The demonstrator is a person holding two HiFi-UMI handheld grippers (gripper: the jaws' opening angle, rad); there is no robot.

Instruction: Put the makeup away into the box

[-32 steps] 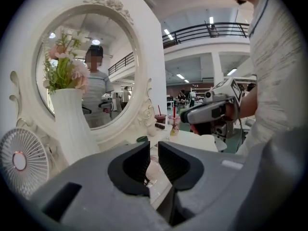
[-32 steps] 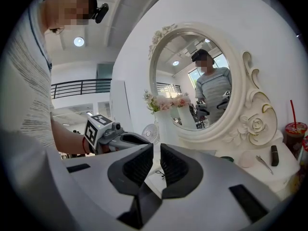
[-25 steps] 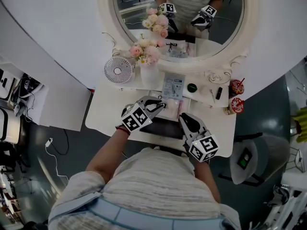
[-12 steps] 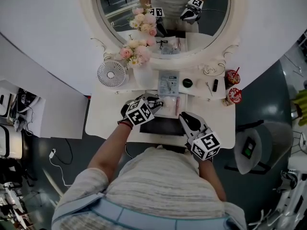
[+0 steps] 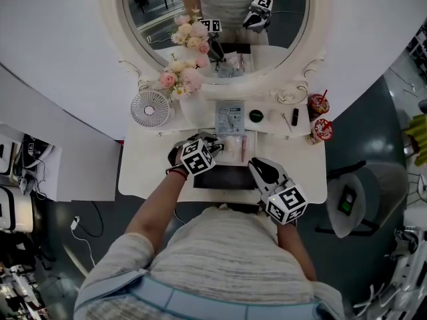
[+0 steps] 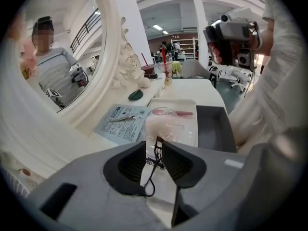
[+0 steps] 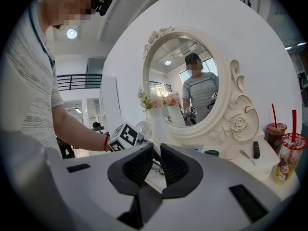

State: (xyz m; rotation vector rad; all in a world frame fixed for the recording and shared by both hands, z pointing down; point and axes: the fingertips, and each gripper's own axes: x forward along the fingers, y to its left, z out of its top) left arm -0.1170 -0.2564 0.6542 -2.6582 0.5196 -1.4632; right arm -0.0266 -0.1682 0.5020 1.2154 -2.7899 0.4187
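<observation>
**Left gripper** [image 6: 153, 146]: over the mirror side of the box, tipped further down than a second ago. Its jaws have just been opening and now stand slightly parted. A thin black wiry item [image 6: 155, 158] sits in the gap, and the pads do not visibly press on it.

**Right gripper** [image 7: 156, 150]: at the box's near right corner, unmoved, jaws a little apart, empty.

**Open dark grey rectangular box** [image 6: 214, 129]: nothing shows inside.

**White rectangular tray** [image 6: 191, 129]: touching the box's mirror side. It holds a clear packet with a pale pink puff [image 6: 168, 124] and a pink-handled tool [image 6: 175, 113].

**Status:** the makeup is still outside the box. The parted jaws suggest a grasp is being lined up.
</observation>
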